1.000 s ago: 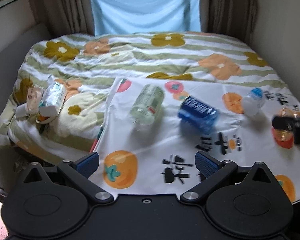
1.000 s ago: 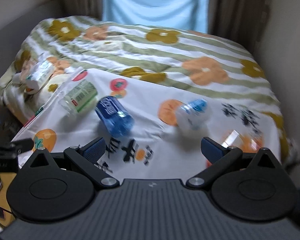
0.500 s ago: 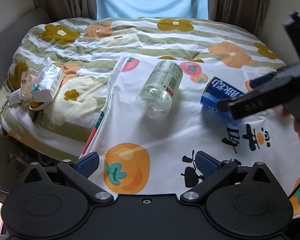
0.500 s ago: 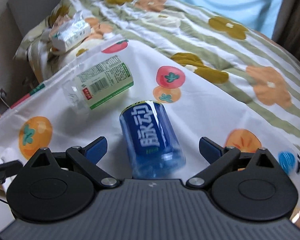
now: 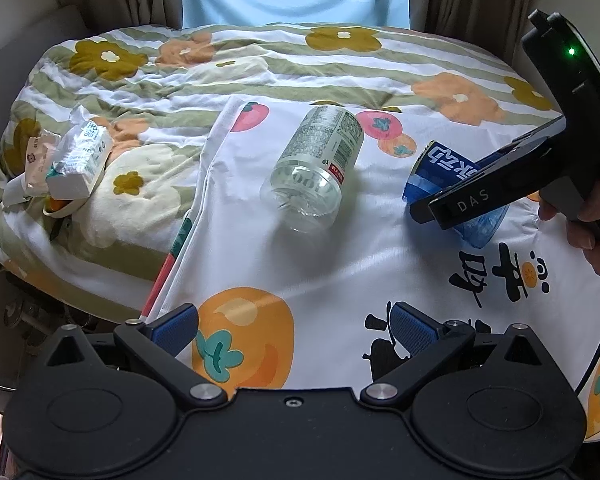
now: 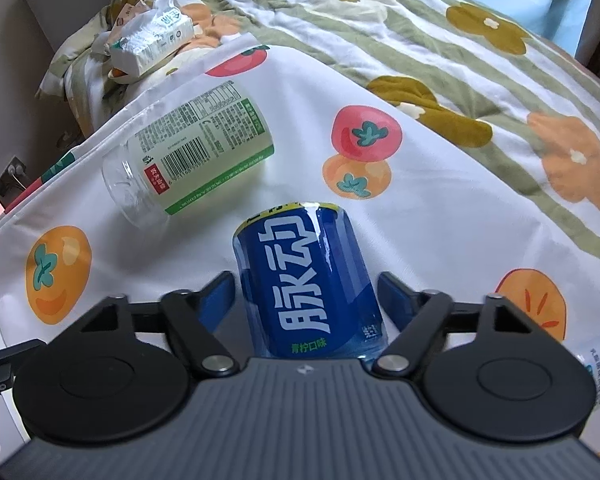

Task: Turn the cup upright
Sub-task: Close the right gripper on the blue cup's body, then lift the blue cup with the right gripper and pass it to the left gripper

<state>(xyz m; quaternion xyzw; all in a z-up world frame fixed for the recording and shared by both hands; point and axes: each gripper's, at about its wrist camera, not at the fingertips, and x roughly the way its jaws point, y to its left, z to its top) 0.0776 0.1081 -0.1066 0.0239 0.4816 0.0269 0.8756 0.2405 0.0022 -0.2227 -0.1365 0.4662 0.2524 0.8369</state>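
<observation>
Right wrist view: your right gripper (image 6: 306, 300) straddles the lying blue cup (image 6: 306, 280), jaws wide, not touching; left gripper (image 5: 294, 326) wide.

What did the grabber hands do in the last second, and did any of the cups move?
The right gripper came in from the side and now straddles the lying blue cup, fingers open, a gap on each side, not gripping yet. The left gripper moved a little closer, open and empty. The blue cup and the clear cup stayed on their sides on the cloth.

The blue cup (image 6: 308, 276), labelled in white characters, lies on its side, apparently empty, on the fruit-print cloth (image 6: 440, 216).
</observation>
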